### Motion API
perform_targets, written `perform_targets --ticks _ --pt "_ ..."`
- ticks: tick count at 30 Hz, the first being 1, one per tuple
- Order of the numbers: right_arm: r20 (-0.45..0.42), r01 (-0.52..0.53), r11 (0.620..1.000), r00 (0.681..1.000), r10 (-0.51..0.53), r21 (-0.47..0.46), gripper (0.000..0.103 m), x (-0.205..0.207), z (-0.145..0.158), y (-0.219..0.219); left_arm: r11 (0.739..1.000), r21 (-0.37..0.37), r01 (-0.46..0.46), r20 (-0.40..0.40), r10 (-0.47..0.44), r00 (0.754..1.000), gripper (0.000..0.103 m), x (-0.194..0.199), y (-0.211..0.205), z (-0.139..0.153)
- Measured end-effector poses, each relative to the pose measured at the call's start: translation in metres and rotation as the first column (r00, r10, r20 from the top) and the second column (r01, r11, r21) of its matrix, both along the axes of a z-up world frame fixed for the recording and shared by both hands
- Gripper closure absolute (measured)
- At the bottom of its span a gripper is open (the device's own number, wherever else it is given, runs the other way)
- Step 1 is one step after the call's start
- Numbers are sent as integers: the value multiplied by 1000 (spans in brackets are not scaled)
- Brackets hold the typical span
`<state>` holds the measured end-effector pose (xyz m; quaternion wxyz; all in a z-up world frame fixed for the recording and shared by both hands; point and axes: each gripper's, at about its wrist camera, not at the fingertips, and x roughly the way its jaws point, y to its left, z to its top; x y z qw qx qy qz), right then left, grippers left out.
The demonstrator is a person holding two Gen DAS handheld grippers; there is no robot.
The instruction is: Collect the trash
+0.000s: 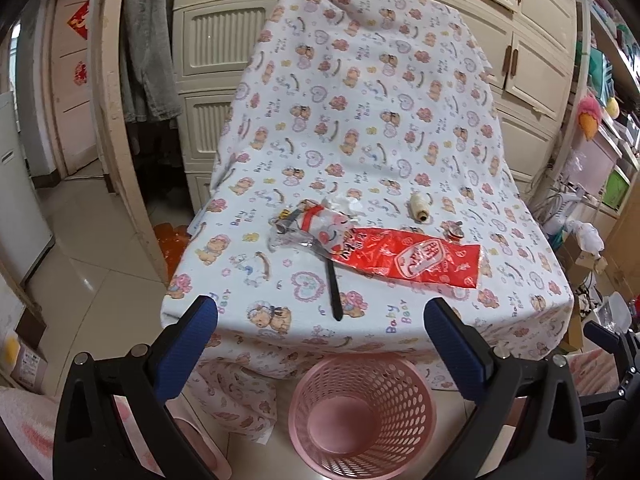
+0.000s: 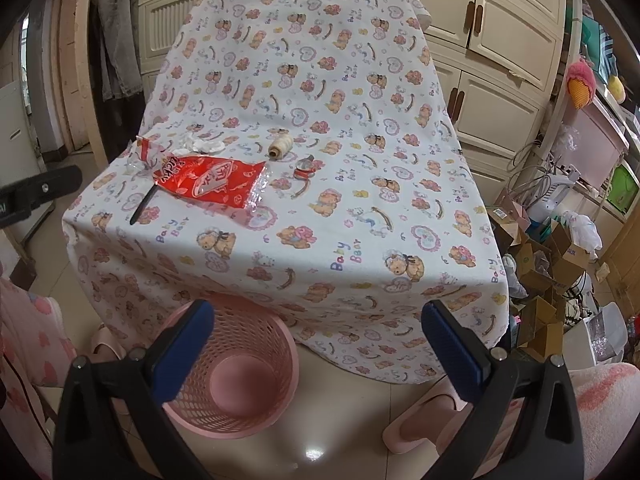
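A red snack wrapper [image 1: 412, 258] lies on the bear-print cloth of the table [image 1: 360, 120], with a clear and white wrapper [image 1: 308, 226] and crumpled white tissue [image 1: 346, 205] beside it. A black stick [image 1: 334, 292] pokes out from under them. A pink mesh bin [image 1: 360, 412] stands empty on the floor at the table's front. My left gripper [image 1: 320, 312] is open and empty above the bin. My right gripper [image 2: 318, 316] is open and empty, right of the bin [image 2: 236, 376]. The red wrapper [image 2: 212, 184] and tissue [image 2: 204, 144] show at the table's left.
A thread spool [image 1: 420, 206] and a small red and metal item [image 1: 454, 234] lie on the cloth. Cream cabinets [image 2: 500, 60] stand behind. Cardboard boxes and clutter [image 2: 552, 248] fill the right. Pink slippers [image 2: 424, 416] sit on the tiled floor.
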<state>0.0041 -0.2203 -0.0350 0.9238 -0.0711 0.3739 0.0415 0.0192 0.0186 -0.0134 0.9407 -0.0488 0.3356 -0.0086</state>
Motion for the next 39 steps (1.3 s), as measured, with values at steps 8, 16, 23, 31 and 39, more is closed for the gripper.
perform_targets --ticks 8,16,23,31,39 --pt "20 -17 1000 1000 17 24 0 0 7 0 999 25 -29 -15 29 999 1 4 0 -5" --pt "52 -72 995 996 68 74 3 46 33 11 998 43 -39 -25 40 999 17 13 5 -11" --pt "3 -117 985 993 117 129 21 96 31 22 999 -9 -48 -108 47 993 31 32 10 -28" --pt "-102 -33 952 993 66 304 32 128 2 13 996 -40 -74 -132 68 989 24 46 15 -31" --pt "-169 -36 892 978 125 451 32 147 -15 19 995 -95 -7 -166 -9 986 21 61 8 -43"
